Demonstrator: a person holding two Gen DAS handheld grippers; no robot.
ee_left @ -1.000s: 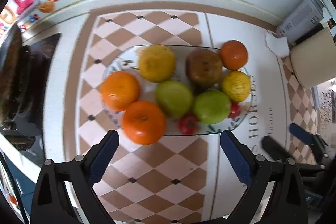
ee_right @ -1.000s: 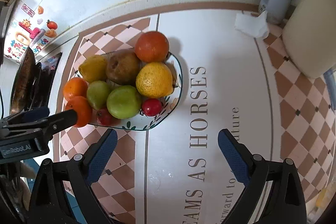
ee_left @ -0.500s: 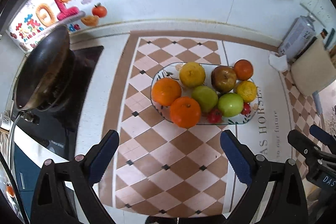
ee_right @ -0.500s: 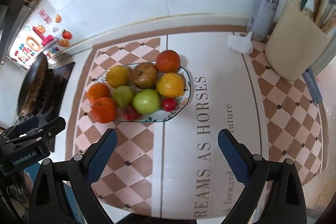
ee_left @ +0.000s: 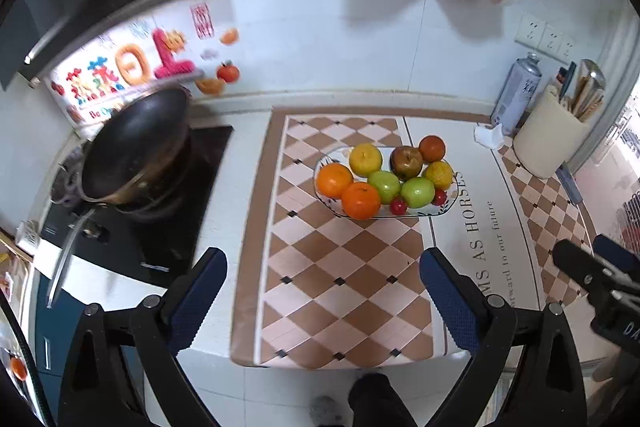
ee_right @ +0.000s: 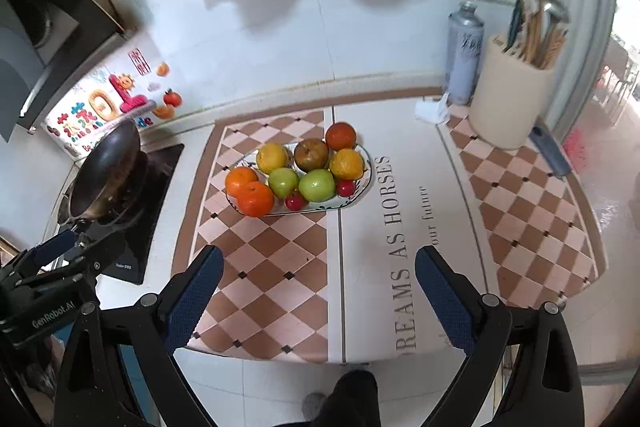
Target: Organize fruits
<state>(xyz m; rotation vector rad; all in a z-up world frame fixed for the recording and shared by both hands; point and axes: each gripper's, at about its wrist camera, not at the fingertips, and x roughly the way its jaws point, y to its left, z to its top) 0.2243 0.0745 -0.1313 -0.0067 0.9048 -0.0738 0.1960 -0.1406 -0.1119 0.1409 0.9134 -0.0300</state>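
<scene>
Both the left gripper and right gripper are held apart and empty, well back from the fruit plate at 12 o'clock; the fruits are judged firm, smooth, roll-prone, best gripped across their widest middle.

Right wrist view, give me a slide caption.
Open right gripper held back from a fruit plate on the checkered mat.

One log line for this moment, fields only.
left gripper: open, empty | right gripper: open, empty | fruit: all on plate | both grippers off plate, above counter's near edge
</scene>
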